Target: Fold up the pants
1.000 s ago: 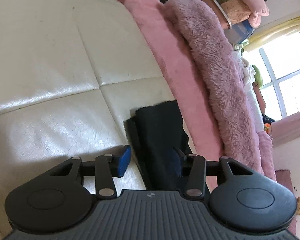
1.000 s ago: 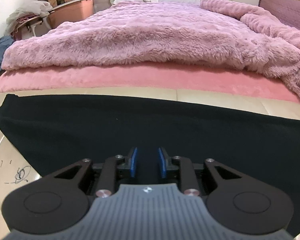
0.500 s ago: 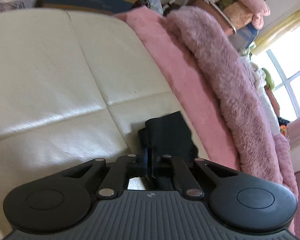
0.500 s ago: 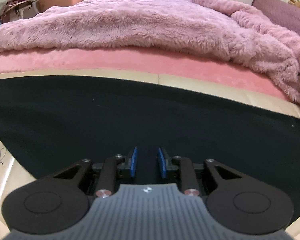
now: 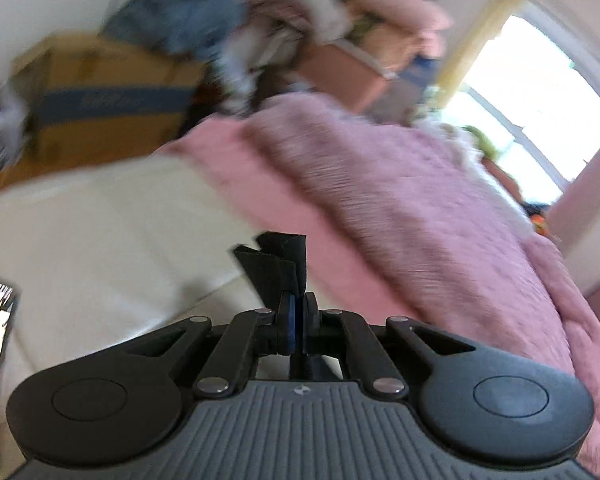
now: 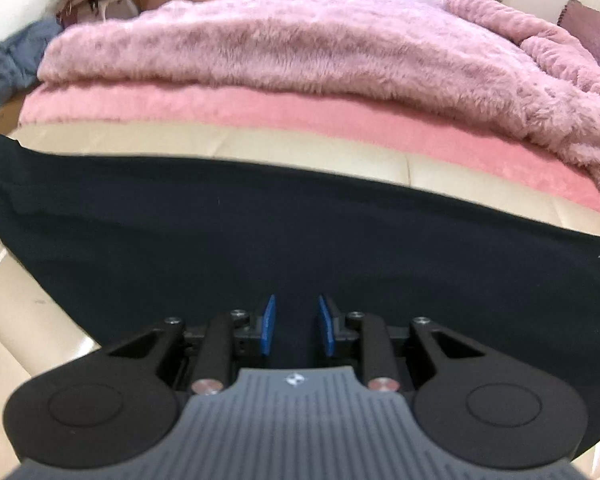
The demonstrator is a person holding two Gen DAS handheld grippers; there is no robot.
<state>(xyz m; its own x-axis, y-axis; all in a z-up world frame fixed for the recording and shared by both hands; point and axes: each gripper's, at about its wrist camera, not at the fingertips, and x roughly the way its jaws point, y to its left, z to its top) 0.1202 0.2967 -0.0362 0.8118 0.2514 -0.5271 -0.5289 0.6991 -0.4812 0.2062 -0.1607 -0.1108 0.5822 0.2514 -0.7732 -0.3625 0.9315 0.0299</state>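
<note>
**Lifting one end of the pants for the fold**

Pinching a bunched end of the dark pants (image 5: pixel 278 270), the left gripper (image 5: pixel 298 322) has its blue pads pressed together on the cloth, and the fabric stands up in a crumpled tuft just beyond the fingertips. That view is blurred, so how high the end hangs above the cream cushion (image 5: pixel 100 240) cannot be told.

In the right wrist view the pants (image 6: pixel 300 240) lie spread flat across the cushion (image 6: pixel 220 142), their far edge running just short of the pink blanket (image 6: pixel 260 116). The right gripper (image 6: pixel 296 326) sits low over the near side of the cloth with its pads apart; fabric fills the gap between them, but nothing is clamped.

The step in hand looks like carrying the held end over the flat part. Doing it well probably means keeping the left grip firm, moving the end in a smooth arc parallel to the blanket's edge, and using the right gripper to pin the near side so it does not drag or wrinkle.

Beyond the cushion, a cardboard box (image 5: pixel 100 100) stands with clothes heaped on top; its inside is hidden.
</note>
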